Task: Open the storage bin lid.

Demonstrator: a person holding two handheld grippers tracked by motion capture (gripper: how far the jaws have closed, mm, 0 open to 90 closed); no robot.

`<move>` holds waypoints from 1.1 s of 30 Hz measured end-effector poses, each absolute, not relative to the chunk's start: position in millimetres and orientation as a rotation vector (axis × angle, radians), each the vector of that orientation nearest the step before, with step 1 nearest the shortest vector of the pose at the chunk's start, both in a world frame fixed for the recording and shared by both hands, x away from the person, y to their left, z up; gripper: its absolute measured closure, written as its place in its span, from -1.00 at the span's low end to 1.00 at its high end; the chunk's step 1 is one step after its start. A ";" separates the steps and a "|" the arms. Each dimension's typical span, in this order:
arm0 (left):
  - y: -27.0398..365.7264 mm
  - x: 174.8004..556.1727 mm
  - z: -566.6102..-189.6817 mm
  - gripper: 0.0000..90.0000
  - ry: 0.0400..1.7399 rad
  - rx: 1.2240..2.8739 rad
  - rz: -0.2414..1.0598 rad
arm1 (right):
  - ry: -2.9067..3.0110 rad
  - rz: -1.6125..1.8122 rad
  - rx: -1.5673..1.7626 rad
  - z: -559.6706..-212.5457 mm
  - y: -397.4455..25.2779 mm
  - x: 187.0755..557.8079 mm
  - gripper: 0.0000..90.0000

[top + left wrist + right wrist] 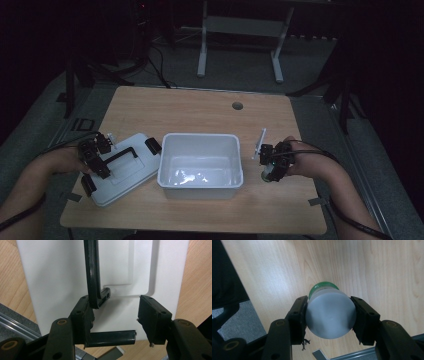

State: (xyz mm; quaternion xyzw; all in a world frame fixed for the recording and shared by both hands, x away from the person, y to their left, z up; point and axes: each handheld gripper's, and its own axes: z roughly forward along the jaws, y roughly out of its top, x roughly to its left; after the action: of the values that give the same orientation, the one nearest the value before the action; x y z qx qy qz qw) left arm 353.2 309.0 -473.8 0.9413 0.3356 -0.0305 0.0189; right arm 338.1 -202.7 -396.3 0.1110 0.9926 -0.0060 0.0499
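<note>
A white open bin [200, 182] stands mid-table. Its white lid [125, 175] lies flat to the left, with a black handle [121, 153] and black latches. My left gripper [98, 156] hovers over the lid's left part. In the left gripper view it [115, 312] is open above the lid [50, 277], its left jaw touching the end of the handle [92, 272]. Right of the bin, my right gripper [270, 167] is shut on a small white bottle [329, 315] with a green cap [323, 286], held just above the wood.
The wooden table [200, 107] has a round cable hole [237, 105] at the back. A black latch bar [112, 338] lies under the left jaws. The table's right edge and grey floor [244, 322] are close to the right gripper. Desk legs stand beyond on the floor.
</note>
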 end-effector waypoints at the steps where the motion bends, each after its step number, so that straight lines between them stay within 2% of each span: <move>1: 309.0 353.2 -473.8 0.00 1.042 2.922 -0.095 | 3.023 -0.018 0.338 -396.3 -202.7 338.1 0.11; 12: 307.3 353.8 -471.7 0.00 1.036 2.928 -0.097 | 3.026 -0.024 0.265 -360.7 -189.8 330.1 0.11; 33: 305.6 353.4 -474.6 0.00 1.028 2.932 -0.095 | 3.020 0.013 0.119 -324.0 -141.2 329.8 0.11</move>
State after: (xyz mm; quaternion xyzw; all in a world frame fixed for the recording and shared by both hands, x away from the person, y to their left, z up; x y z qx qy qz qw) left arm 353.4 305.6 -474.6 0.9431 0.3306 -0.0304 0.0166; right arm 329.8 -141.2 -324.0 0.0394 0.9974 0.0041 0.0595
